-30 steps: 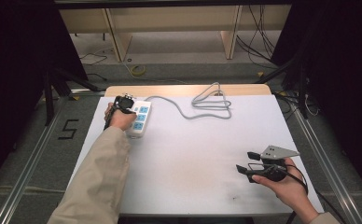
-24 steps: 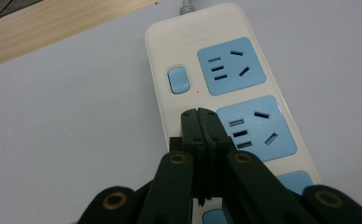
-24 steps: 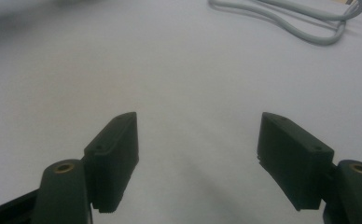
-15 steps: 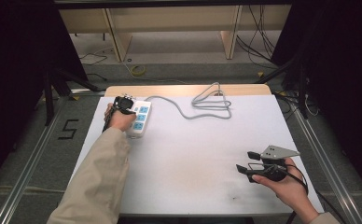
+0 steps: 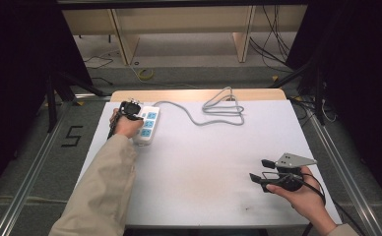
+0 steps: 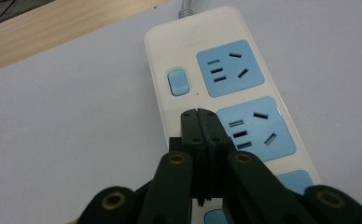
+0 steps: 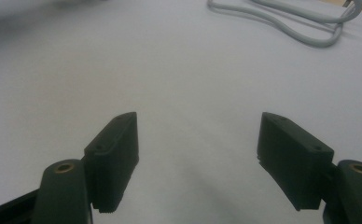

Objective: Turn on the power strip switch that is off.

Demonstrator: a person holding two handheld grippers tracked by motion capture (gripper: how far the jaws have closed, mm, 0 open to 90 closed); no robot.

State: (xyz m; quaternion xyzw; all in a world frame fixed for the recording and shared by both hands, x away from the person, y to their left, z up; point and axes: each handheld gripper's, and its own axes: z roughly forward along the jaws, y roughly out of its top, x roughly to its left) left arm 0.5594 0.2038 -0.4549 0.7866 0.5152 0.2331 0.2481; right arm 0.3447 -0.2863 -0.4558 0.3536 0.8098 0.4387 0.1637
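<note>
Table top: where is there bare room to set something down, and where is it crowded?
The widest bare patch is the middle of the table, between the power strip and the right gripper. It is crowded at the far edge, where the grey cable loops, and at the far left corner, around the left gripper.

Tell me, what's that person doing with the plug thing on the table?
A person holds a gripper in each hand. The left gripper, jaws shut with nothing between them, sits over the white power strip, its tips just short of the blue switch. Whether the tips touch the strip is unclear. The right gripper is open and empty, held low over the bare white table. The strip's grey cable lies looped near the far edge.
</note>
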